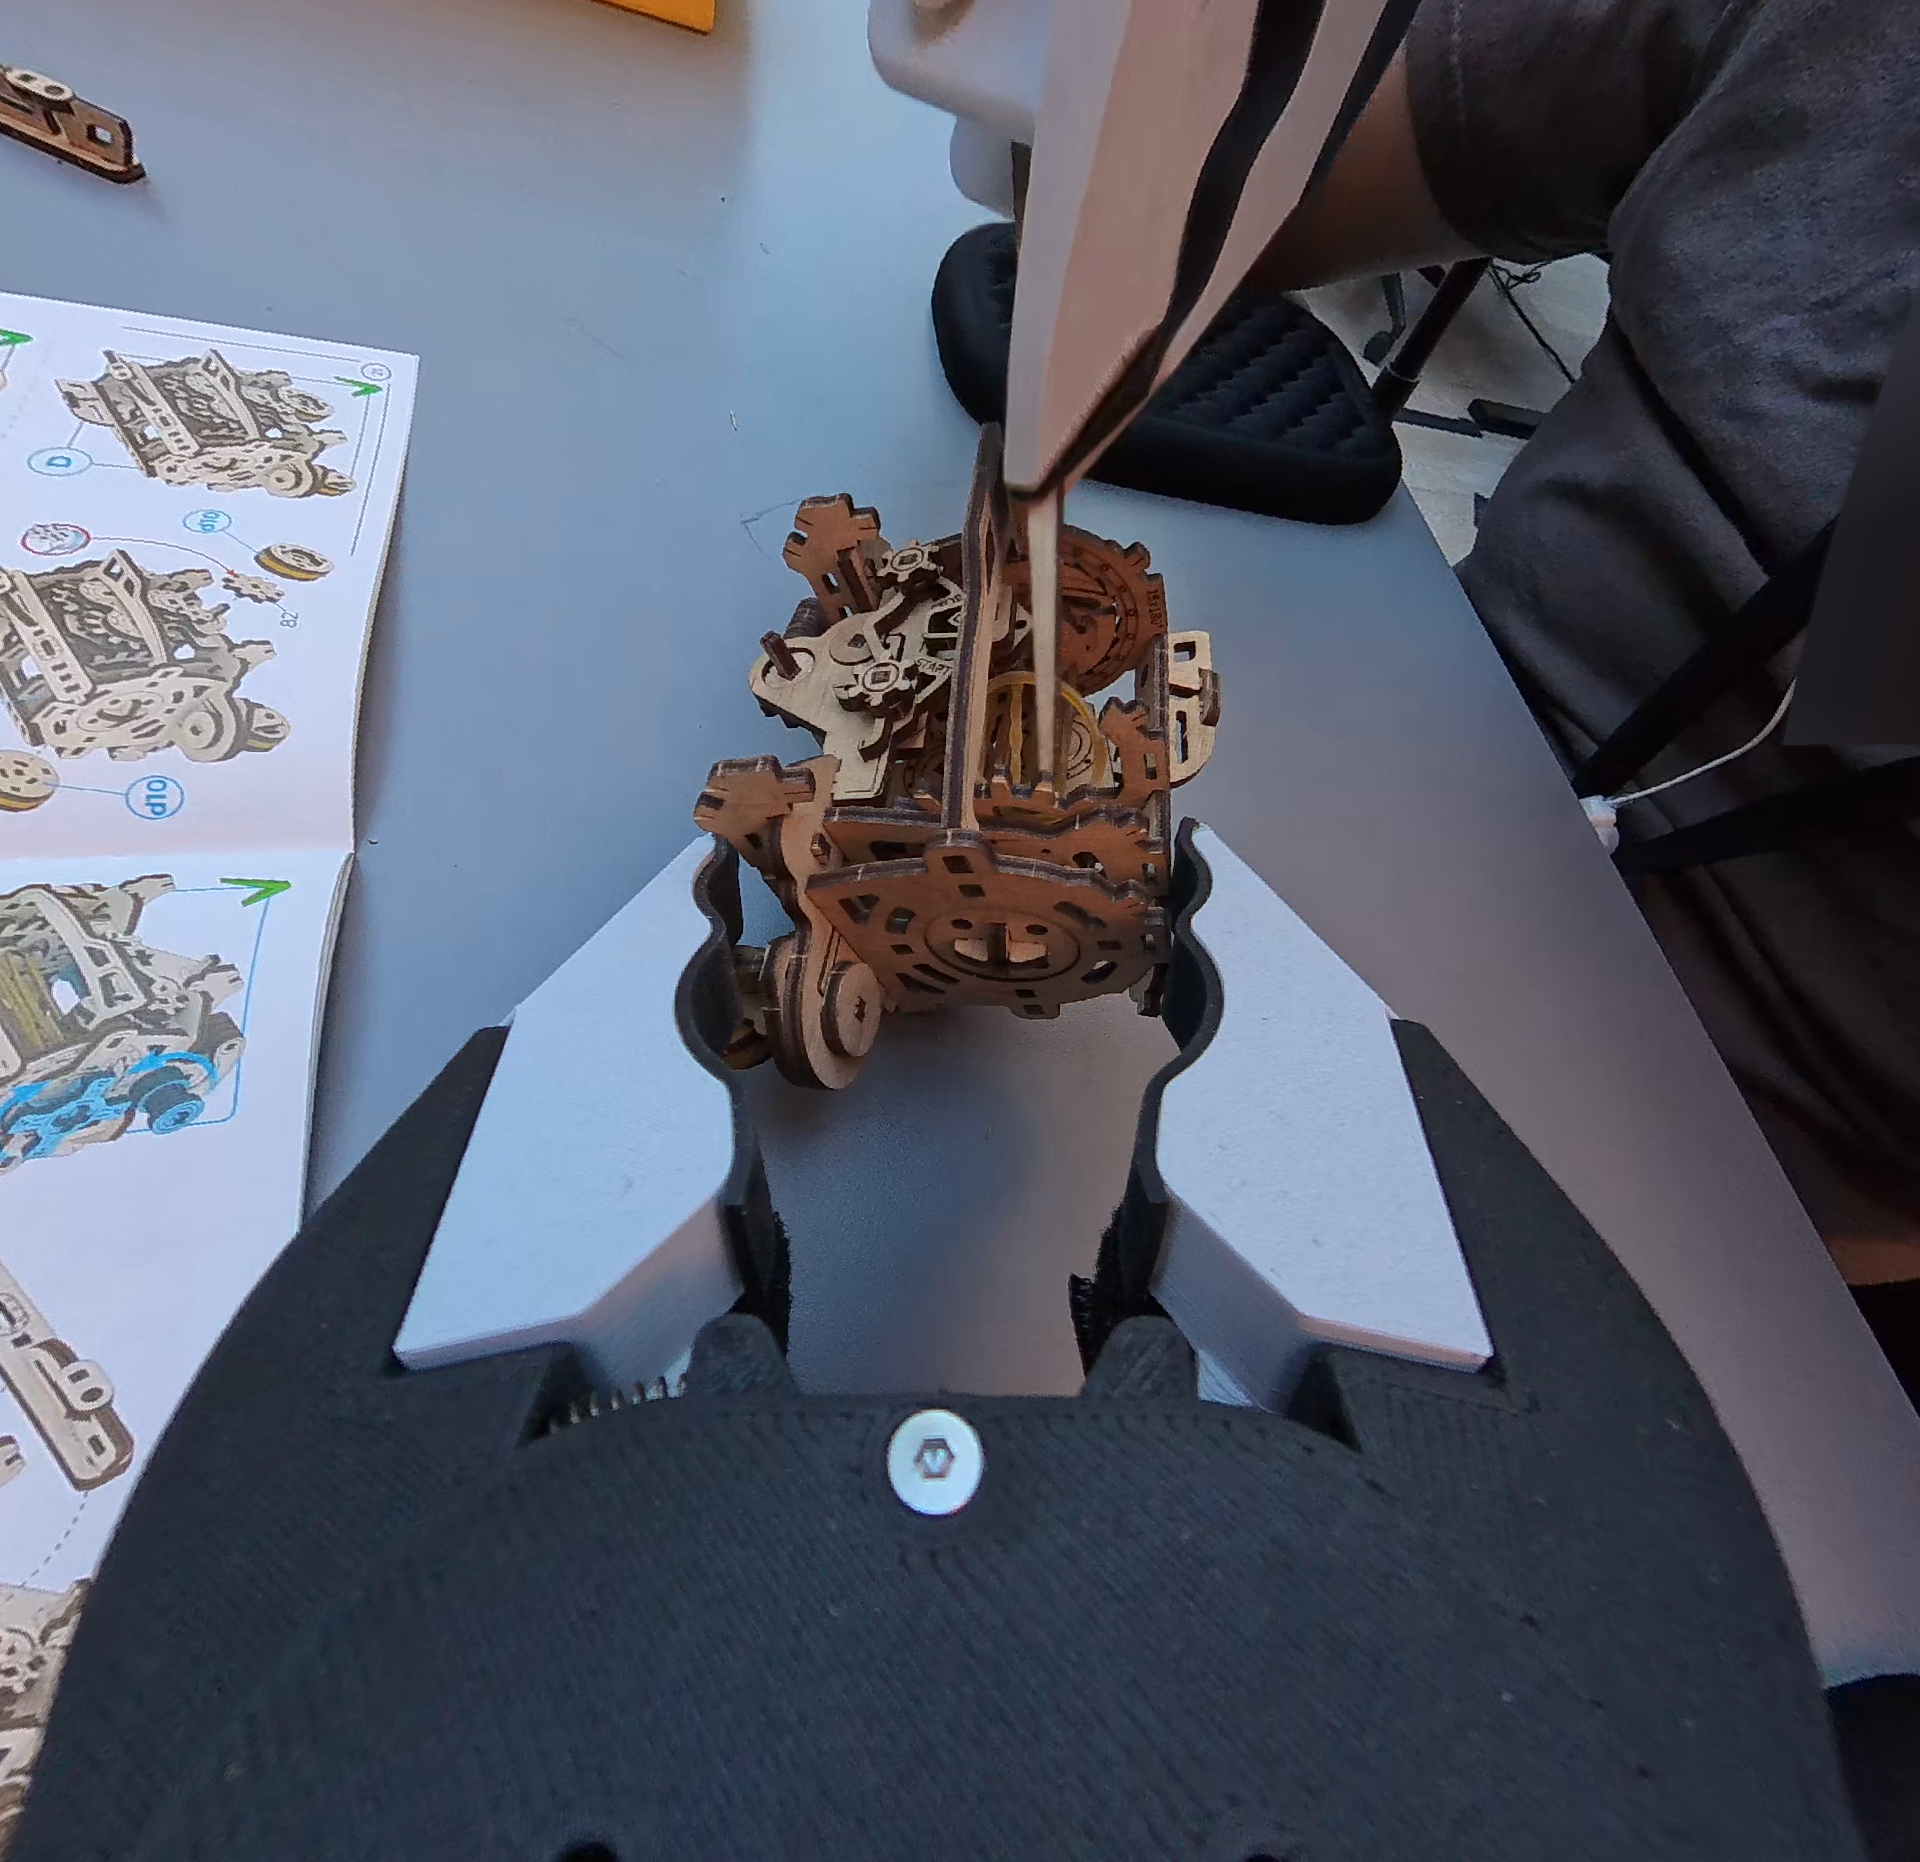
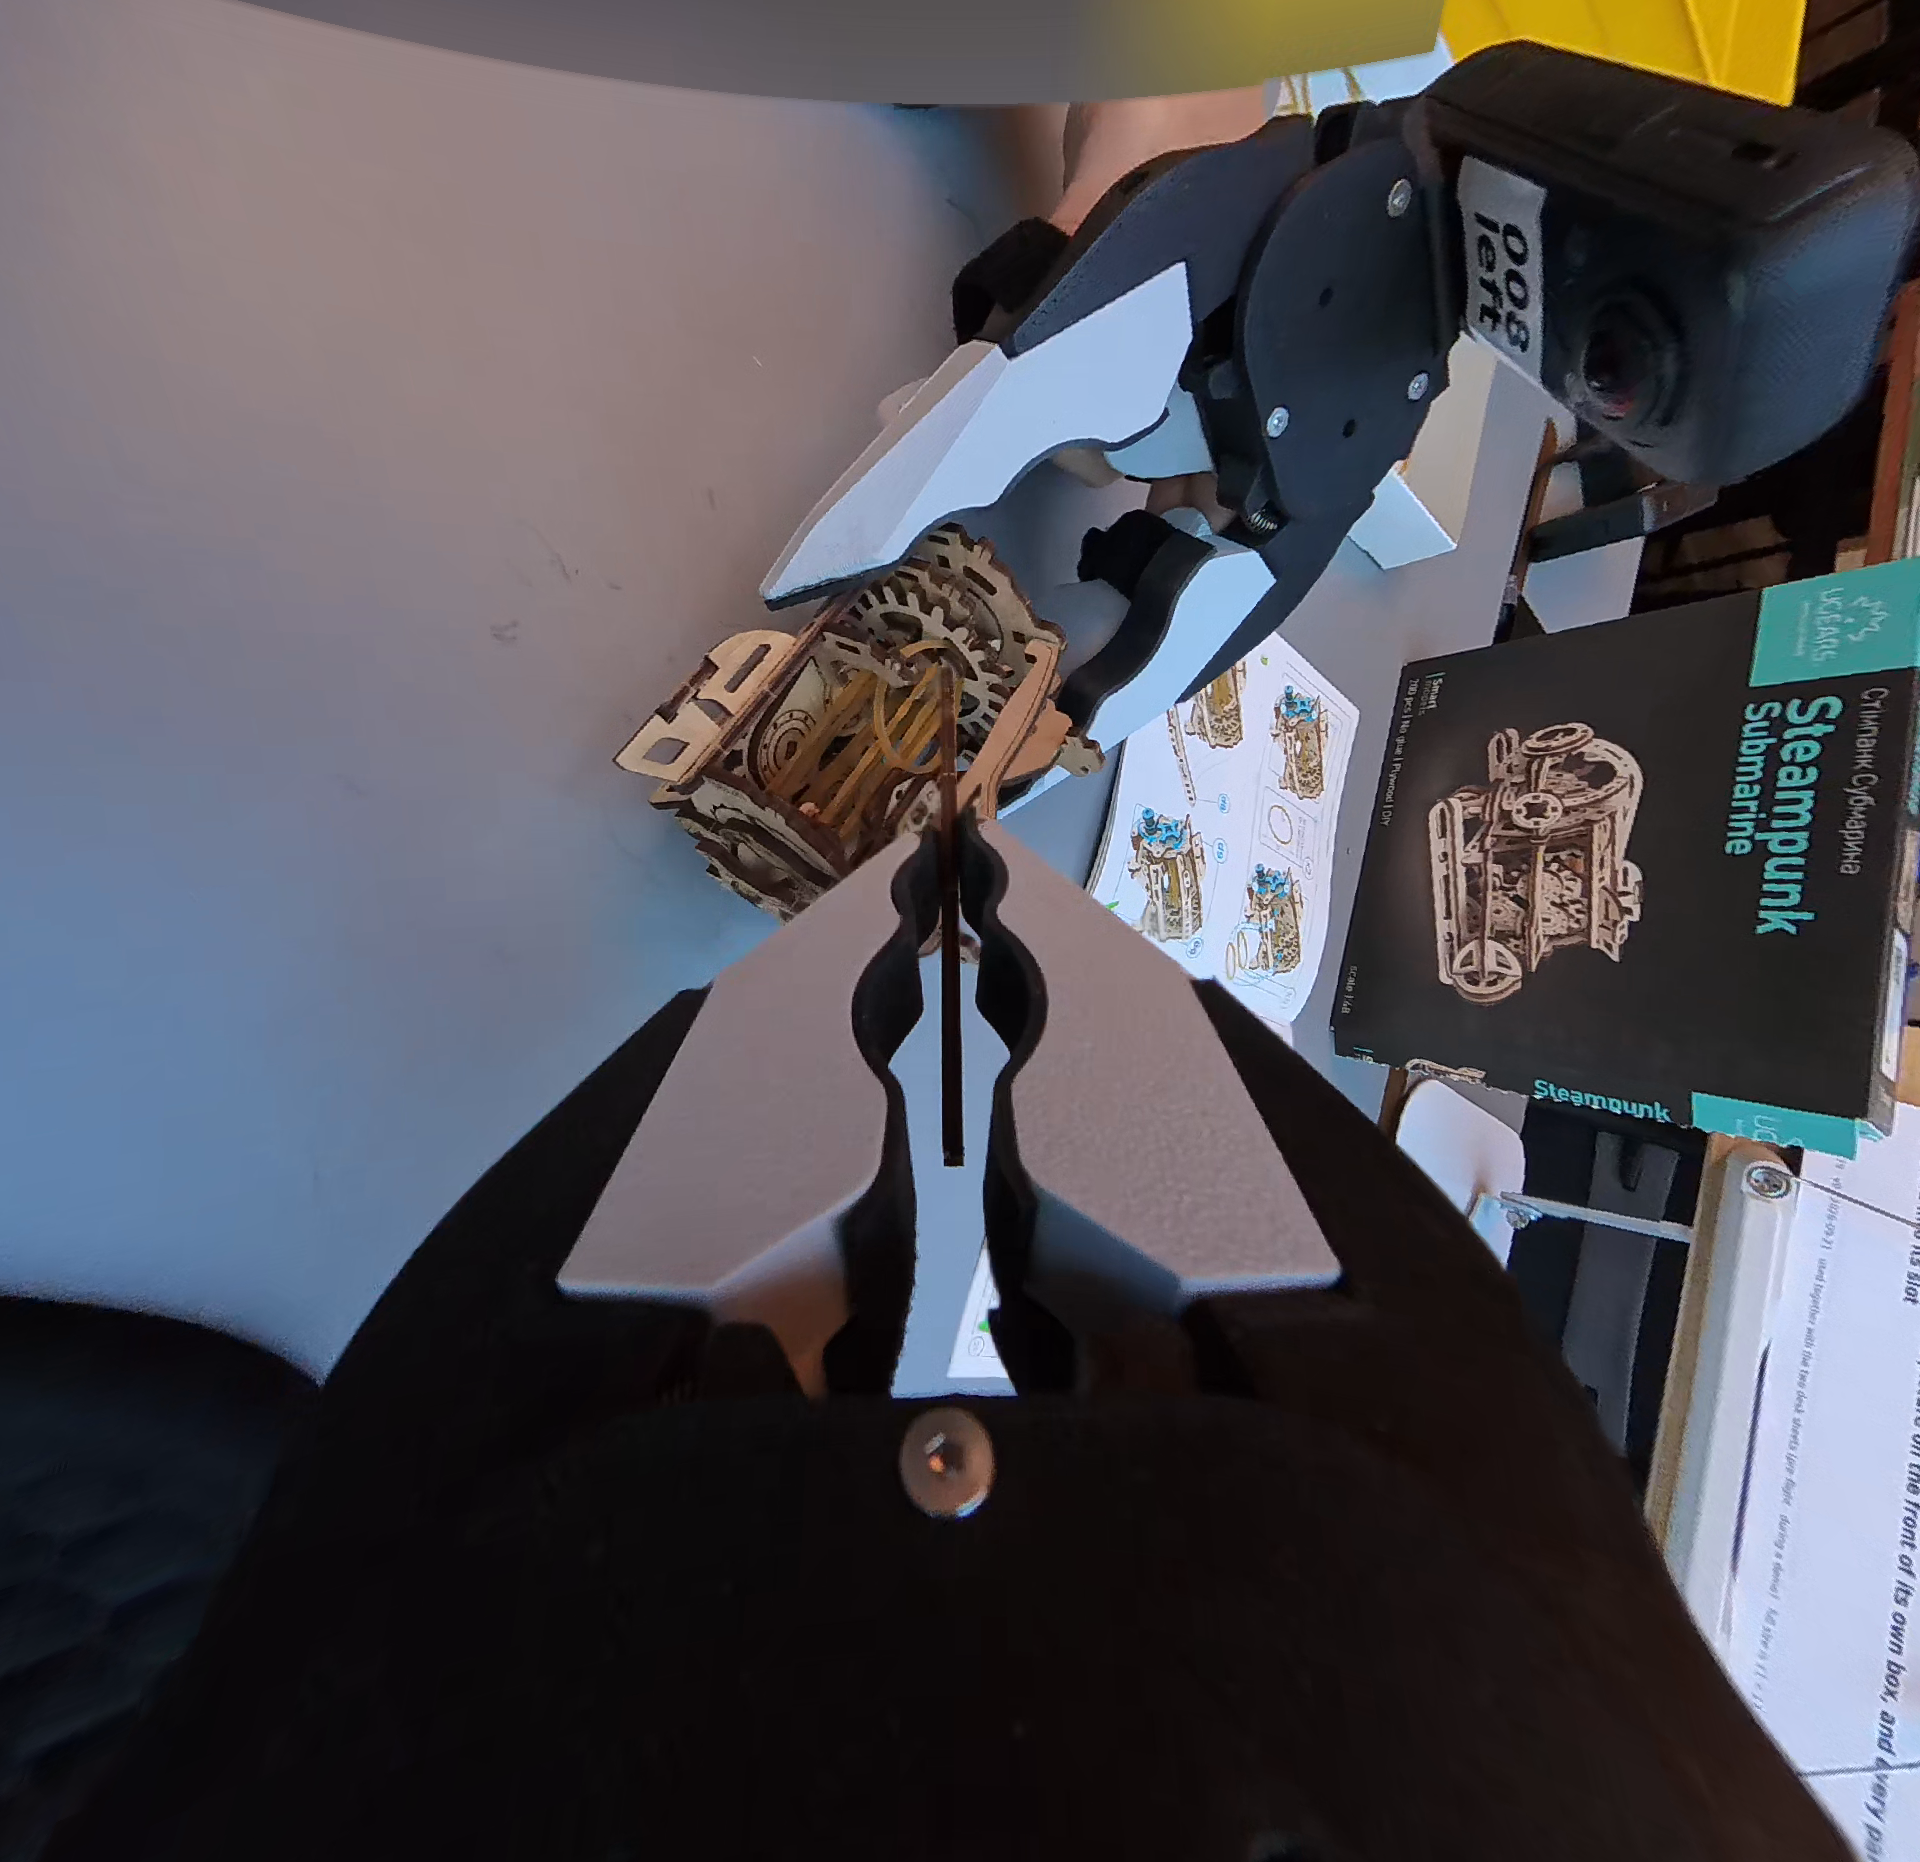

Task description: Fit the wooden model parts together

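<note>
A partly built wooden model (image 1: 966, 804) with gears and yellow rubber bands stands on the grey table (image 1: 582, 378). My left gripper (image 1: 951, 872) is shut on the model, one finger against each side. In the right wrist view the model (image 2: 831, 732) sits between the left gripper's white fingers (image 2: 935, 493). My right gripper (image 2: 948, 856) is shut on a thin wooden strip (image 2: 951, 1033). The strip's far end reaches into the model beside a rubber band (image 2: 904, 711). In the left wrist view the right gripper (image 1: 1039, 482) comes down from above with the strip (image 1: 1044, 649) pointing into the model.
An open instruction booklet (image 1: 177, 669) lies left of the model, a loose wooden part (image 1: 68, 124) at the far left. The dark kit box (image 2: 1621, 856) lies beyond the booklet (image 2: 1226, 825). The table edge, a black chair seat (image 1: 1247, 410) and a person's grey clothing (image 1: 1662, 254) are at the right. Spacing between my two grippers at the tips: around 6 centimetres.
</note>
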